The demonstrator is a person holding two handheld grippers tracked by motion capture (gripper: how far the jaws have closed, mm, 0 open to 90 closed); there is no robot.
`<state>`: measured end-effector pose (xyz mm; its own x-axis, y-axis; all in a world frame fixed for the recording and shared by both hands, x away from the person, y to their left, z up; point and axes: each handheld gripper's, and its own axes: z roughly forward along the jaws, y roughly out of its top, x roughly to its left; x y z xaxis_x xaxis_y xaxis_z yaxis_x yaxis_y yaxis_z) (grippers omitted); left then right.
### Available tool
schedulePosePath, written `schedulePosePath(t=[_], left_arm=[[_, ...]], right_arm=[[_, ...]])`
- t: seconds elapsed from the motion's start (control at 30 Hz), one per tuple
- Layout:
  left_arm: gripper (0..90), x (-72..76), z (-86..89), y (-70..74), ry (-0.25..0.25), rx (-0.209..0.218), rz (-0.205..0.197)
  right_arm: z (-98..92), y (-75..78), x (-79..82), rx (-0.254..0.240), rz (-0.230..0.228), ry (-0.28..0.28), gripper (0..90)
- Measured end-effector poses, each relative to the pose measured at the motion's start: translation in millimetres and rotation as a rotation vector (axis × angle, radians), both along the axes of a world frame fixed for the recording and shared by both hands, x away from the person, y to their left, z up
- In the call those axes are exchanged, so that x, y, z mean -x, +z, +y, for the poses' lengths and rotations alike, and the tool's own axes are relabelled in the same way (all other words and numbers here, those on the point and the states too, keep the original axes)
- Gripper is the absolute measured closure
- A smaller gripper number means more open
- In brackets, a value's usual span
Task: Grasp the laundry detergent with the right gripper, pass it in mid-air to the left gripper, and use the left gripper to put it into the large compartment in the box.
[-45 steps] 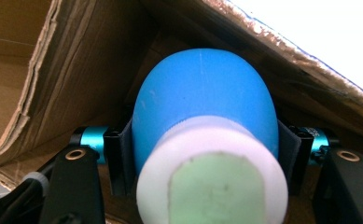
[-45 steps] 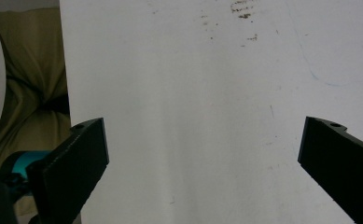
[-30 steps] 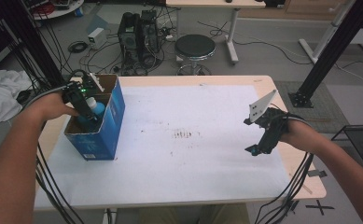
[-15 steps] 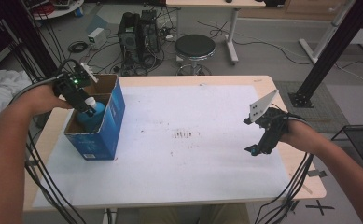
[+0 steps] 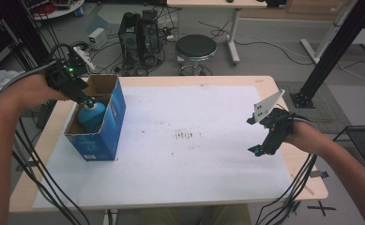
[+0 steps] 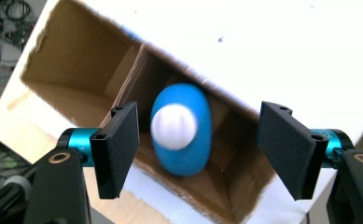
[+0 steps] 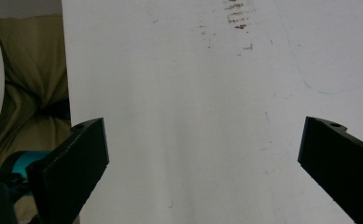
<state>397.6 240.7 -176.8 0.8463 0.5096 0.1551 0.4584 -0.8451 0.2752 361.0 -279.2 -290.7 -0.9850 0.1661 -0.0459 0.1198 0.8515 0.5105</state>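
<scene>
Now your left gripper (image 5: 87,100) hangs at the upper left of the high view, over the blue box (image 5: 106,136); its jaws have just been opening and stand apart, clear of the blue bottle (image 6: 181,128) between them, pinching nothing. That bottle stands upright in the box's nearer compartment, white cap (image 6: 174,126) up; so its long axis runs straight along your jaws, directly below the fingers, and any regrasp is a plain descent. Your right gripper (image 5: 260,151) waits at the right of the frame over the white table cover (image 5: 208,164), jaws spread wide and empty; it lies well apart from the box, so the left hand is far nearer.
</scene>
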Motion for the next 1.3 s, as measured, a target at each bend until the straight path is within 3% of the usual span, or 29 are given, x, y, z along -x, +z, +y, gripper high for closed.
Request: schedulePosePath(t=[0.13,0.33,0.37,0.4,0.5,0.6,0.63,0.7,0.77,0.83,1.0,1.03,1.07,1.3], left_arm=[[30.0,4.4,-17.7,12.9,-0.027,0.038,-0.022],[29.9,7.5,-48.1,24.1,-0.093,0.069,-0.003],[29.9,6.3,-52.5,25.3,-0.113,0.054,-0.002],[30.0,6.8,-58.4,23.9,-0.09,0.063,-0.002],[29.9,3.1,-72.3,19.8,-0.098,0.056,0.034],[29.9,-0.3,-83.9,16.8,-0.102,0.069,0.034],[29.9,-3.0,-88.5,17.7,-0.141,0.041,0.031],[29.9,-3.0,-98.3,14.8,-0.153,0.055,0.037],[29.9,-5.1,-106.6,14.3,-0.186,0.034,0.041],[30.0,-5.6,-117.2,10.3,-0.197,0.05,0.05],[29.9,-12.1,-140.8,3.3,-0.257,0.036,0.065],[25.8,-12.9,-145.0,1.2,-0.259,0.039,0.063],[15.2,-14.5,-148.5,0.0,-0.272,0.033,0.057],[14.2,-20.1,-168.3,-9.2,-0.305,0.025,0.067]], right_arm=[[-0.2,0.8,1.8,0.01,0.015,-0.004,0.8],[-2.4,1.6,3.3,0.006,0.008,-0.005,0.8],[-2.7,1.7,3.6,0.0,0.008,-0.007,0.8],[-2.9,2.0,4.1,0.003,0.013,-0.005,0.8],[-3.0,2.2,4.6,0.005,0.004,-0.005,0.8],[-3.6,2.8,5.2,0.0,0.011,-0.009,0.8],[-3.8,2.8,5.3,0.001,0.011,-0.01,0.7],[-4.1,2.7,5.2,0.0,0.007,-0.009,0.7],[-4.3,2.7,5.2,0.0,0.006,-0.01,0.8],[-4.2,2.8,5.2,-0.002,0.004,-0.012,0.7],[-3.5,3.1,5.4,0.001,0.007,-0.007,0.8],[-3.5,2.9,5.0,-0.001,-0.004,-0.004,0.8],[-3.7,2.9,5.5,-0.002,0.002,-0.008,0.8],[-5.6,3.1,5.5,-0.009,0.004,-0.021,0.8]])
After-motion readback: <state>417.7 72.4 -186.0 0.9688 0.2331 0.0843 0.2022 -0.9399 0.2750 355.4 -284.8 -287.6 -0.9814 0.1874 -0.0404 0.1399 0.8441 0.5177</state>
